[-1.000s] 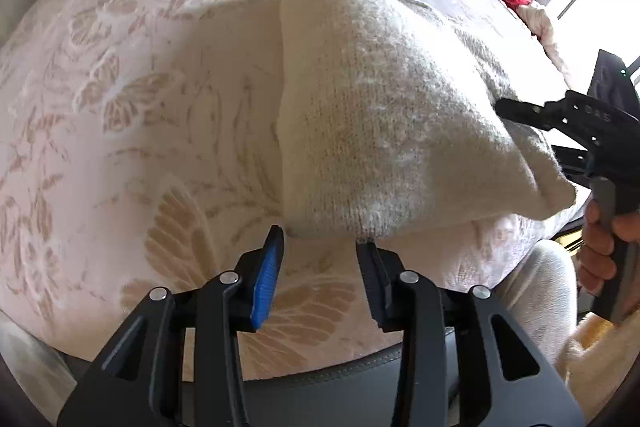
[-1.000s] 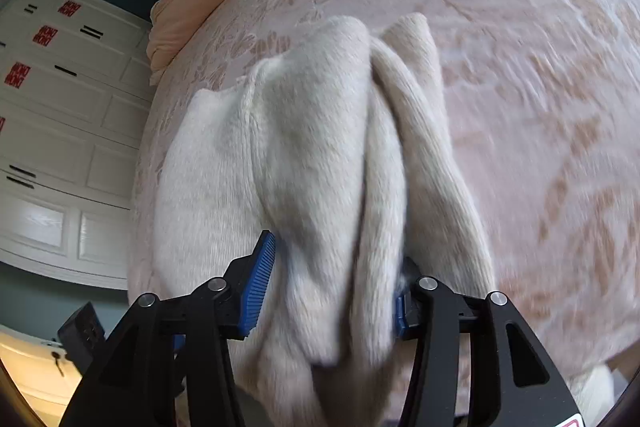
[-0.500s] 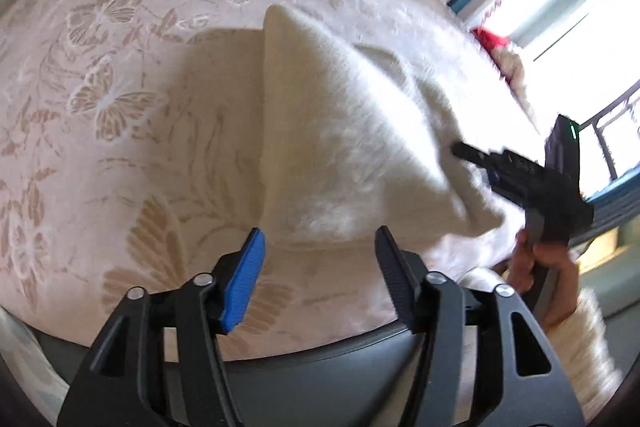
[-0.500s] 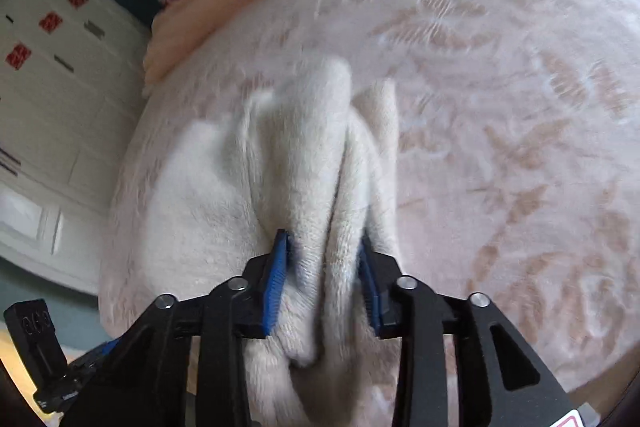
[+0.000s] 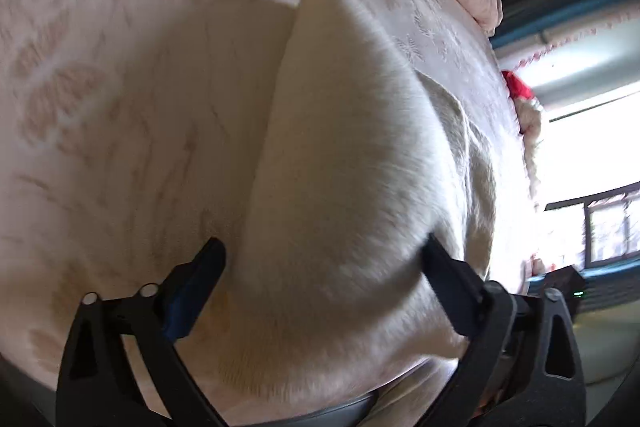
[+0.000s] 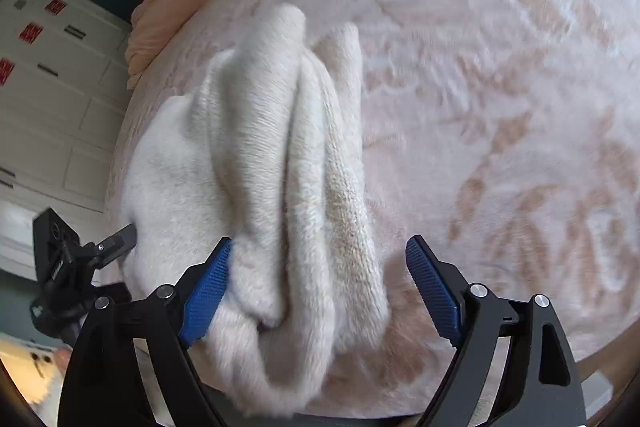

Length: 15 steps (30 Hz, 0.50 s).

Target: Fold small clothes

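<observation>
A cream knit garment (image 5: 340, 187) is lying bunched in thick folds on the bed (image 5: 120, 87) with its pink leaf-patterned cover. The left tool (image 5: 324, 287) is spreading wide around the garment's near edge, gripping nothing. The right tool (image 6: 320, 283) is also standing wide open, its left pad touching the garment's (image 6: 272, 147) folds and its right pad hanging clear beside them.

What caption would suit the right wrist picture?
Open right gripper around a bunched cream knit on a floral bedspread.
</observation>
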Tool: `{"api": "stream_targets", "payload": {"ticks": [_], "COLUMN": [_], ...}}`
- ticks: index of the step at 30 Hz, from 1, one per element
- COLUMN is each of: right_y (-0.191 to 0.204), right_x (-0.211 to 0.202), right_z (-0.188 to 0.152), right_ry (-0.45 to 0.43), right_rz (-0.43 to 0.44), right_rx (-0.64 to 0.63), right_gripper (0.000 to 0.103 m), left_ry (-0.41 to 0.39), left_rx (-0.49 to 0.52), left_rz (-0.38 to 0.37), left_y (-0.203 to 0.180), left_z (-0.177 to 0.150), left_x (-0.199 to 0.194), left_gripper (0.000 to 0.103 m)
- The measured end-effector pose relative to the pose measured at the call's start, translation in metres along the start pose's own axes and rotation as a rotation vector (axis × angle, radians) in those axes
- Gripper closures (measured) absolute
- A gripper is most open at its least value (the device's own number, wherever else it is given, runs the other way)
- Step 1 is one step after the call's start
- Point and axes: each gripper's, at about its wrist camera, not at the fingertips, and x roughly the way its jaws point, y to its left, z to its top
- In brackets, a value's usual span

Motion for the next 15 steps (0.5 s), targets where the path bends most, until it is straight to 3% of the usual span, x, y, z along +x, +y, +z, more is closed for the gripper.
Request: {"api": "stream_targets", "payload": {"ticks": [3, 4, 5, 6, 7, 9, 12, 15], "right_y": [-0.003, 0.0, 0.005, 0.01, 0.017, 0.035, 0.058, 0.058], "right_x": [0.012, 0.013, 0.013, 0.013, 0.007, -0.008, -0.03, -0.012], "right_z": [0.004, 0.006, 0.007, 0.008, 0.009, 0.009, 0.001, -0.021], "right_ry": [-0.013, -0.012, -0.006, 0.008, -0.006, -0.036, -0.061, 0.021], "right_rz": [0.03, 0.039, 0.068, 0.103, 0.098, 0.106, 0.185, 0.208], "right_rx": [0.042, 0.038, 0.029, 0.03, 0.022, -0.033, -0.106, -0.123], "right_gripper": [0.012, 0.021, 0.056, 0.059, 0.061, 0.063, 0.062, 0.052], "left_ry": [0.023, 0.026, 0.033, 0.031, 0.024, 0.004, -0.044, -0.024], "left_rx": [-0.059, -0.054, -0.016, 0.012, 0.03, 0.046, 0.063, 0.052], "left_rz": [-0.04, -0.047, -0.079, -0.058, -0.055, -0.085, -0.087, -0.035], "left_y": [0.012, 0.01, 0.004, -0.001, -0.005, -0.009, -0.002, 0.027], "left_z": [0.004, 0.005, 0.008, 0.009, 0.01, 0.011, 0.006, -0.008], "left_x": [0.011, 0.01, 0.006, 0.001, -0.006, -0.029, -0.07, -0.077], "left_gripper": [0.005, 0.013, 0.035, 0.04, 0.05, 0.055, 0.054, 0.047]}}
